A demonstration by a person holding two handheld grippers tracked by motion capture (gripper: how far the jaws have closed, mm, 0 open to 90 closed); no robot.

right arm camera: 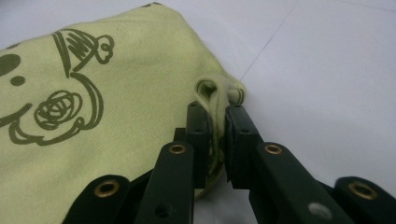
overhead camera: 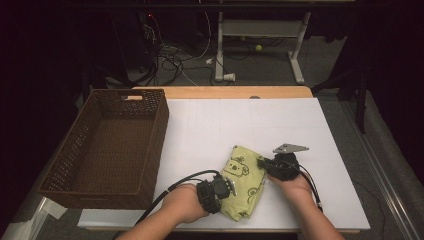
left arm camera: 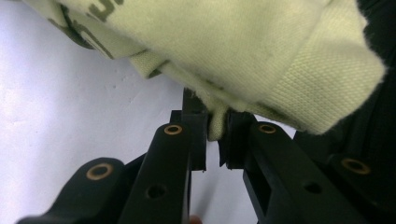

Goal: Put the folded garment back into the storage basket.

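A pale green cloth (overhead camera: 244,181) with dark cartoon prints lies folded on the white table top (overhead camera: 210,130), near the front edge. My left gripper (overhead camera: 231,186) is at its left side, shut on a fold of the cloth (left arm camera: 261,51); the pinched edge shows between the jaws of the left gripper (left arm camera: 216,135). My right gripper (overhead camera: 262,165) holds the cloth's right edge. In the right gripper view the right gripper (right arm camera: 218,135) is shut on a bunched loop of the cloth (right arm camera: 102,93) near its corner.
A brown woven basket (overhead camera: 75,165) stands on the table's left part, nothing inside it. Beyond the table's far wooden edge are a desk frame (overhead camera: 260,35) and cables on the floor. The white surface stretches behind and right of the cloth.
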